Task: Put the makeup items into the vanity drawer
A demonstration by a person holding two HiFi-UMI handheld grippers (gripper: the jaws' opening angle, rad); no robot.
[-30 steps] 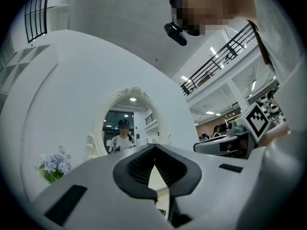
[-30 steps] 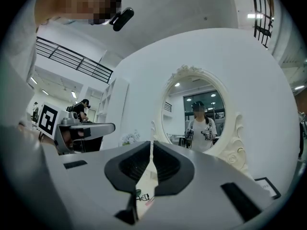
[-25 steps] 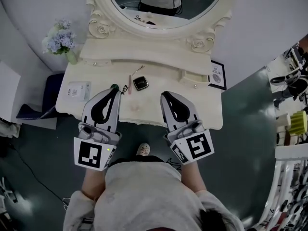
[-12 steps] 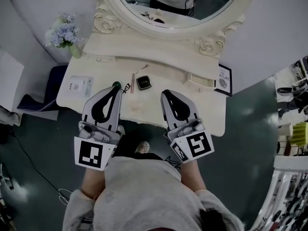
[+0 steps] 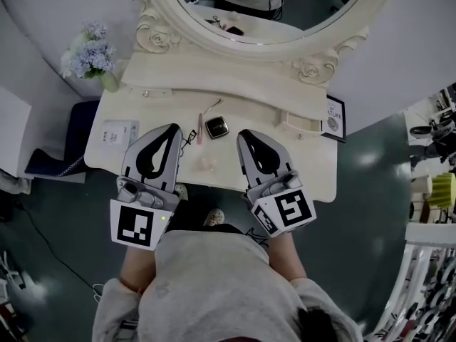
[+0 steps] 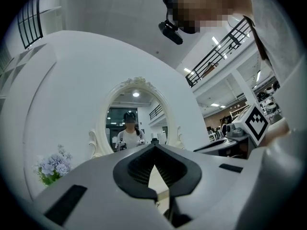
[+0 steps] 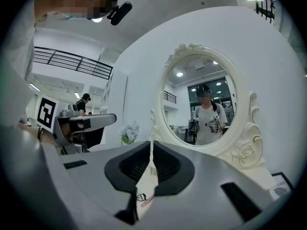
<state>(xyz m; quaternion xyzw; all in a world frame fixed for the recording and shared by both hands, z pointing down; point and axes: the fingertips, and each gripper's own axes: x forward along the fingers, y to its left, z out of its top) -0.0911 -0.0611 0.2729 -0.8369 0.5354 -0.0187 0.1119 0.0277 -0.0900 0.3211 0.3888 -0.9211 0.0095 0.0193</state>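
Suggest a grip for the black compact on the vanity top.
Take the compact across its two opposite side edges, coming from above: it lies flat on the vanity top, low and squarish, so only its edges offer purchase. The right tool looks nearer.

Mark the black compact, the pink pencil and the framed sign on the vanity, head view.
black compact (image 5: 216, 127), head view, centre of its lid.
pink pencil (image 5: 200, 128), head view, middle of its shaft.
framed sign (image 5: 333, 117), head view, centre of its printed face.

Overhead view; gripper views toward mirror (image 5: 285, 16)
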